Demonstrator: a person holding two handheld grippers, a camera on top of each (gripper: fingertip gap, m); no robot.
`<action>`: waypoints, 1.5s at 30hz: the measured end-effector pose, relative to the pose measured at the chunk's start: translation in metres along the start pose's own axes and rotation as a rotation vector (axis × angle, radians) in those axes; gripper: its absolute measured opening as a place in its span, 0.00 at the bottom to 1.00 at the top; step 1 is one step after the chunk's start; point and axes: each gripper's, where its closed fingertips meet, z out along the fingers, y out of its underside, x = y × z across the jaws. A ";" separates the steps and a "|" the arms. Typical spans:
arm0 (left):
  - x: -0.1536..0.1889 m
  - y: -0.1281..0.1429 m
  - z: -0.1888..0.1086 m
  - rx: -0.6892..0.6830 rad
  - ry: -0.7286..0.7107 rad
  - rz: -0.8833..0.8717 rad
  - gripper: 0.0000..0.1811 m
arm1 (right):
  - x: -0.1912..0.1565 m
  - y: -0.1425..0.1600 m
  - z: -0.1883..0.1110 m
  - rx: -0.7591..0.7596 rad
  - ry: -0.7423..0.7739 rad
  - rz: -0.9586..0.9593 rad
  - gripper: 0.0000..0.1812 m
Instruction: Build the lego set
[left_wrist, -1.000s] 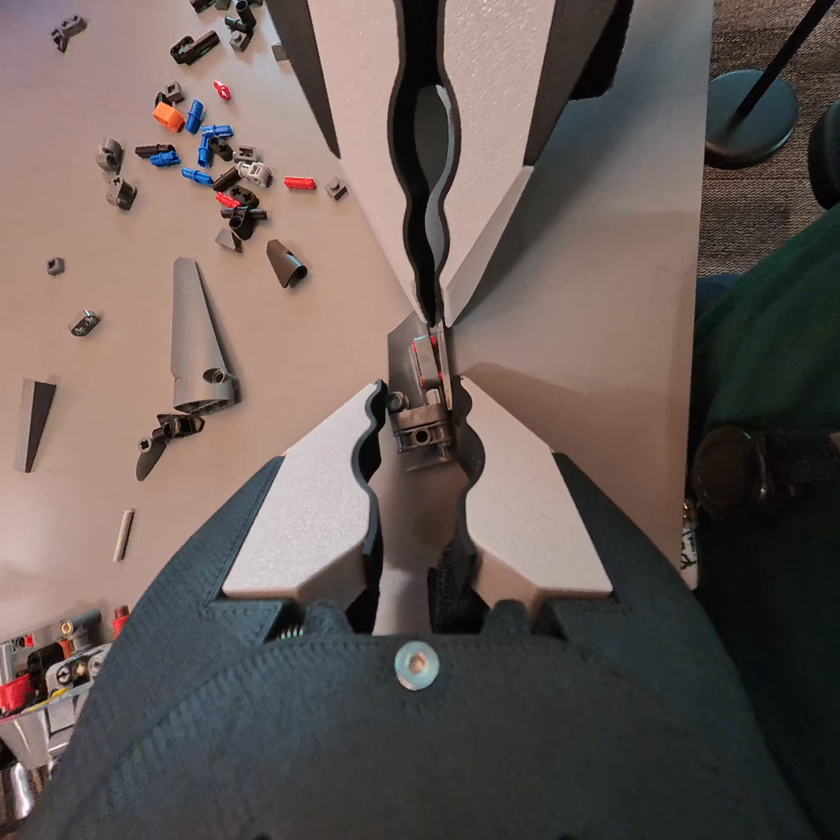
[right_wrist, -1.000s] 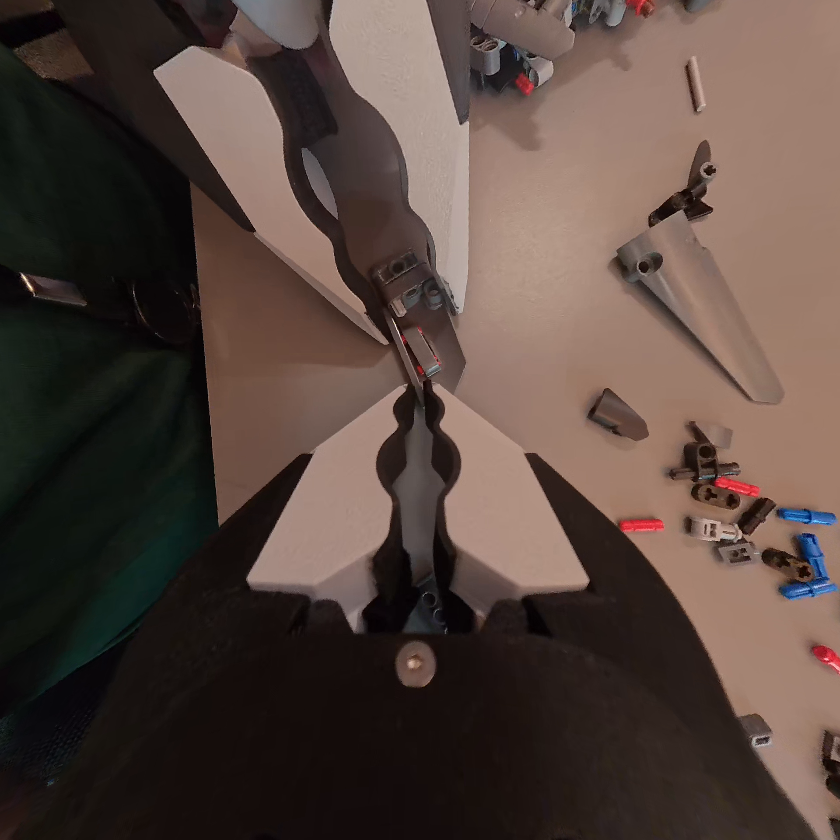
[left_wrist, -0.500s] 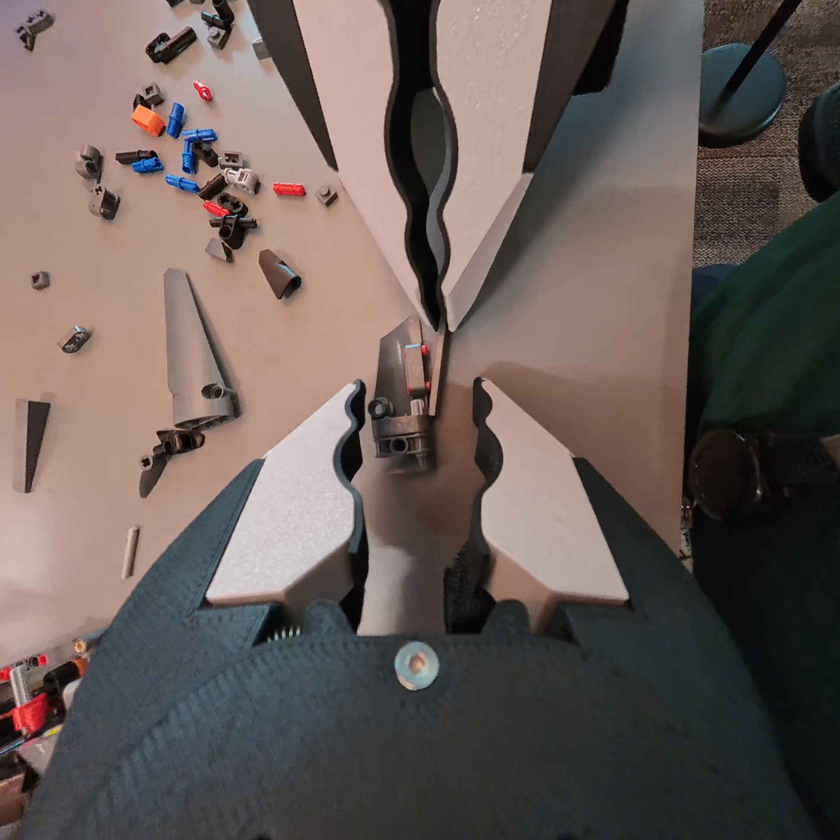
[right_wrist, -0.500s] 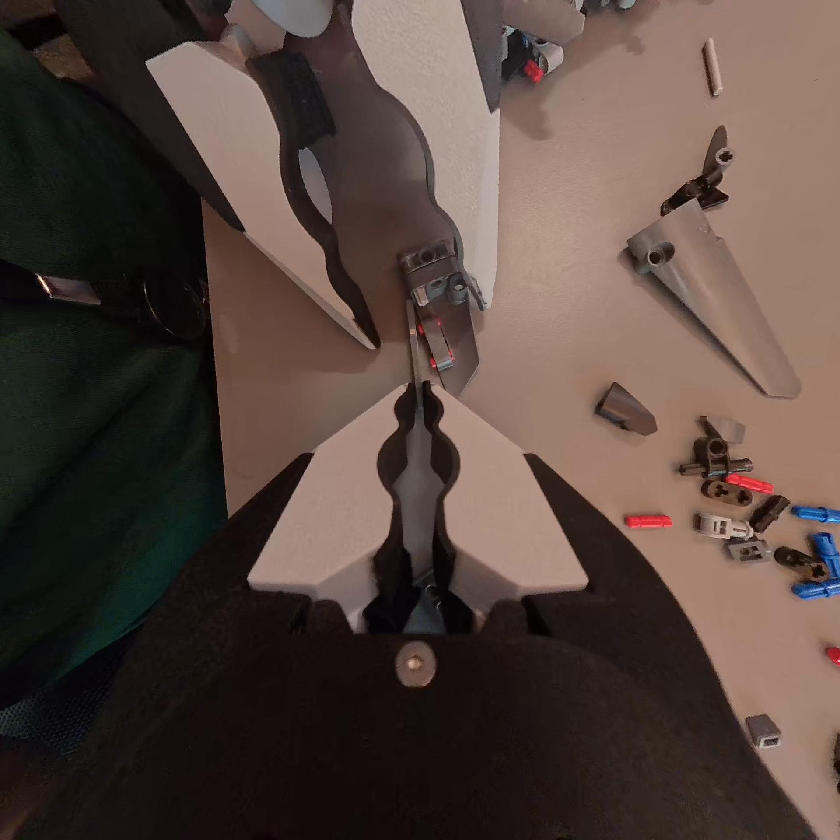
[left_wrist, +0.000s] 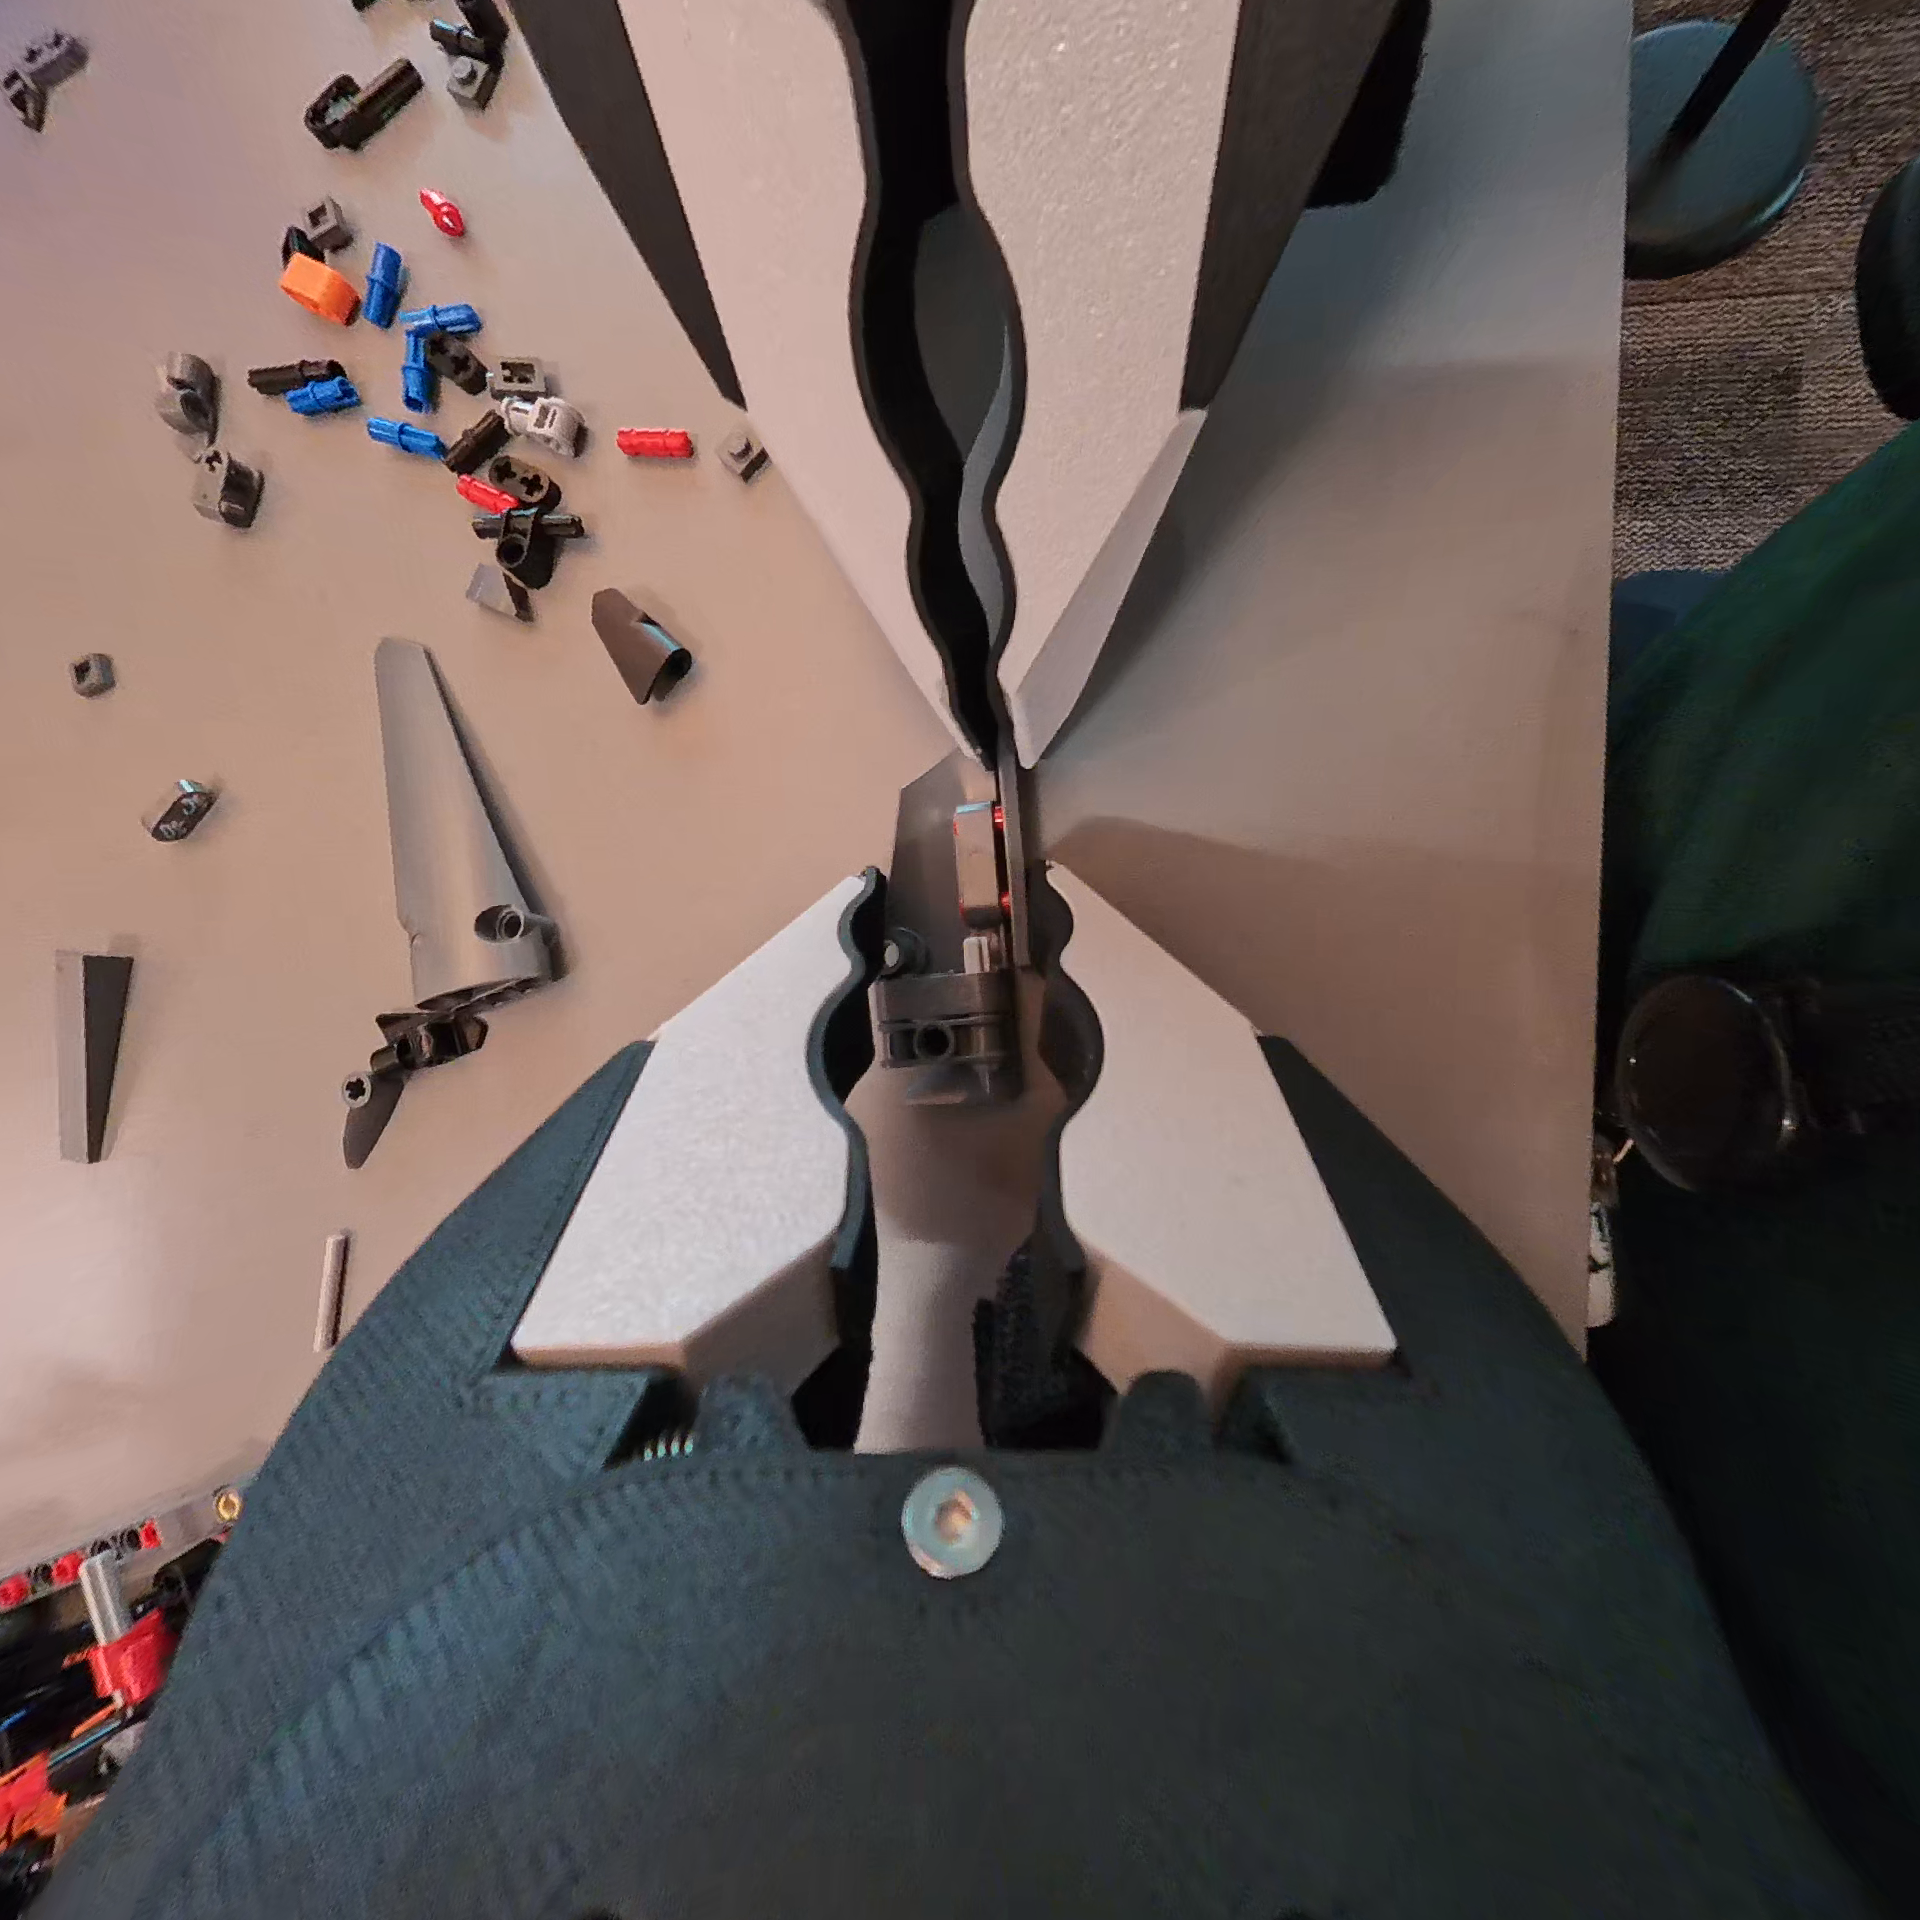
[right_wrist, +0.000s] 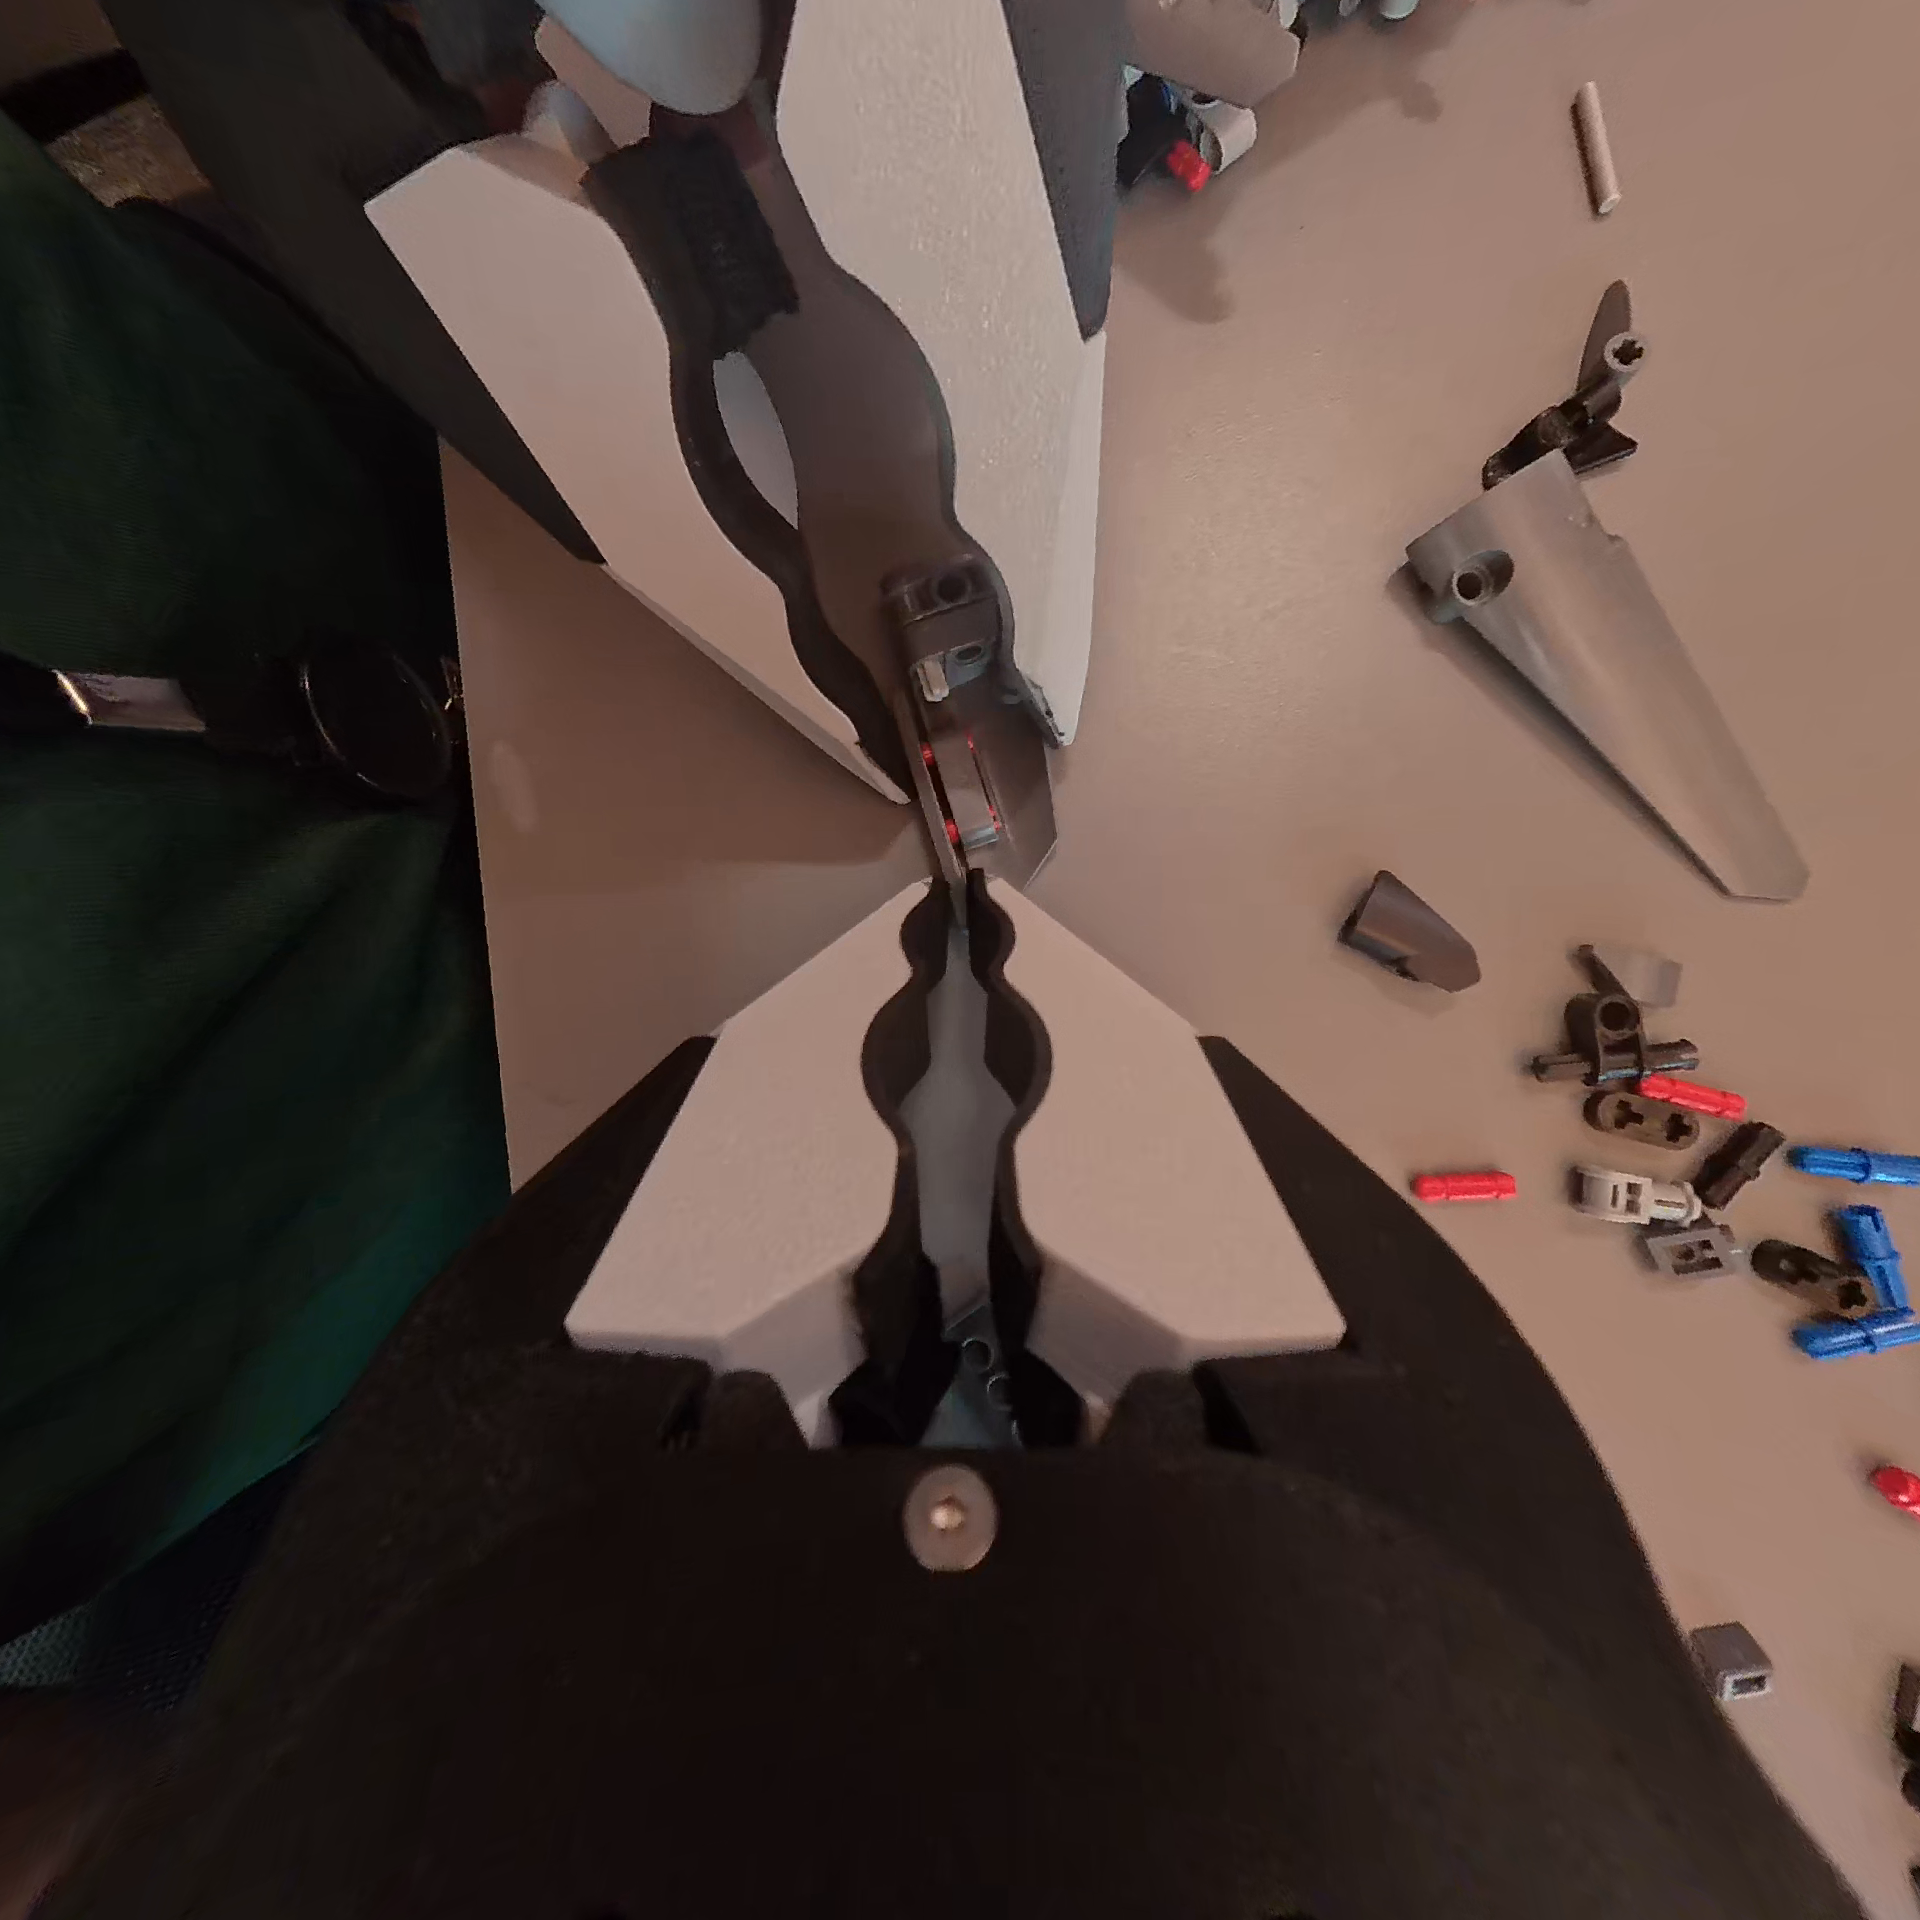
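A small grey assembly (left_wrist: 940, 1023) hangs between both grippers above the tan table (left_wrist: 1351, 727): a thin grey panel, a dark connector block and red pins. My left gripper (left_wrist: 956, 878) is closed around its connector end. My right gripper (right_wrist: 961, 883) is shut on the thin panel's edge, and the panel runs back between its fingers. The grippers face each other tip to tip. The right gripper shows at the top of the left wrist view (left_wrist: 997, 748). The left gripper (right_wrist: 982, 764) and the assembly (right_wrist: 940, 613) show at the top of the right wrist view.
A long grey wing panel (left_wrist: 447, 831) (right_wrist: 1600, 707), a dark curved piece (left_wrist: 639, 649) and several loose blue, red and black pins (left_wrist: 436, 384) (right_wrist: 1766, 1174) lie on the table. A partly built model (left_wrist: 94, 1662) sits nearby. The table edge (left_wrist: 1600, 727) and a person in green (left_wrist: 1766, 831) are close. Less than 4 cm separates the two grippers' tips.
The left gripper's fingers spread apart half a second ago and have closed again around the assembly. The right gripper kept its hold on the panel throughout.
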 end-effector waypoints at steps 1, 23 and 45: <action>0.000 0.000 0.000 0.001 -0.001 -0.001 0.13 | 0.000 0.000 0.000 0.001 -0.001 0.003 0.01; -0.003 0.001 -0.001 -0.008 -0.045 0.024 0.12 | 0.003 -0.004 0.000 0.046 0.083 0.027 0.18; -0.002 -0.081 -0.149 0.944 0.899 -0.793 0.12 | -0.030 -0.130 -0.098 0.785 0.082 -0.203 0.22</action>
